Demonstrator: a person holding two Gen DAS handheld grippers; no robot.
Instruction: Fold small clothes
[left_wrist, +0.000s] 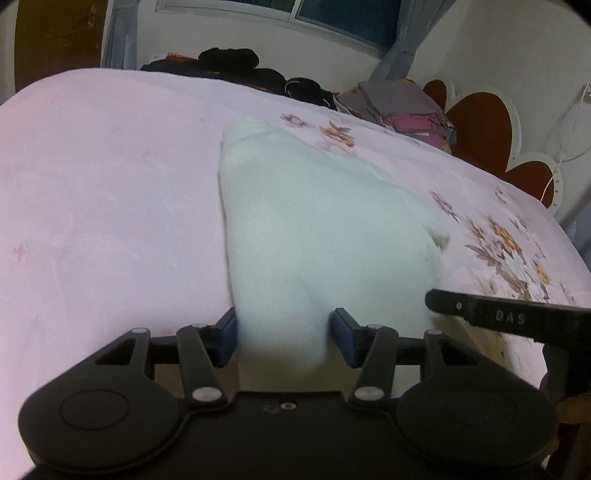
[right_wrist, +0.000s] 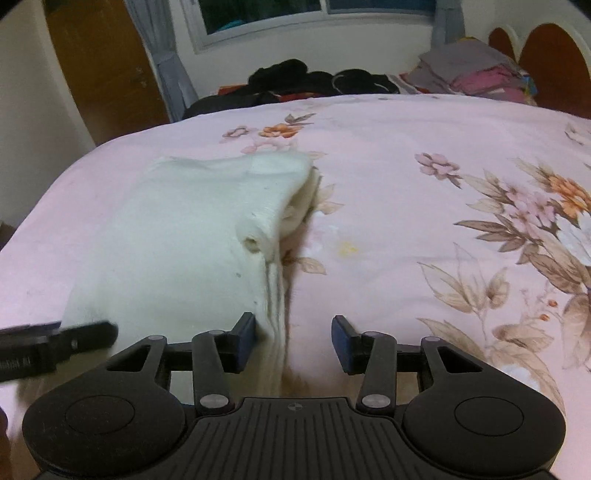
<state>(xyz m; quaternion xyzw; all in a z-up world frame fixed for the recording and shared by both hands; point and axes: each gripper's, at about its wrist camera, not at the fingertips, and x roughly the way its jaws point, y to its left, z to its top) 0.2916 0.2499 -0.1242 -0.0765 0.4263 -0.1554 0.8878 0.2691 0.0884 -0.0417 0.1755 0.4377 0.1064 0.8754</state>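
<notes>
Centrally on the bed's pink floral sheet (left_wrist: 92, 166) lies a white knitted garment (left_wrist: 314, 221), its near hem running down between the blue-padded fingers of the left tool (left_wrist: 284, 334); the jaws stand wide apart with the cloth bulging between them, and whether the pads touch it cannot be told. At 3 o'clock in the left wrist view a black finger of the right tool (left_wrist: 498, 315) reaches in beside the garment's right edge.

From the right wrist view the same garment (right_wrist: 177, 240) spreads from 9 to 12 o'clock, its folded, layered right edge dropping toward 6 o'clock; the right tool (right_wrist: 293, 338) is likewise wide open, its left pad just beside that edge, its right pad over bare sheet (right_wrist: 388, 221), nothing gripped. The left tool (right_wrist: 55, 345) shows as a blurred black finger at 9 o'clock.

At the far edge of the bed, around 12 o'clock, sit a heap of black clothes (right_wrist: 314, 83) and a stack of folded grey and pink clothes (right_wrist: 472, 70); behind them, a window (right_wrist: 314, 11), and a red heart-shaped headboard (left_wrist: 484, 125) at 2 o'clock.
</notes>
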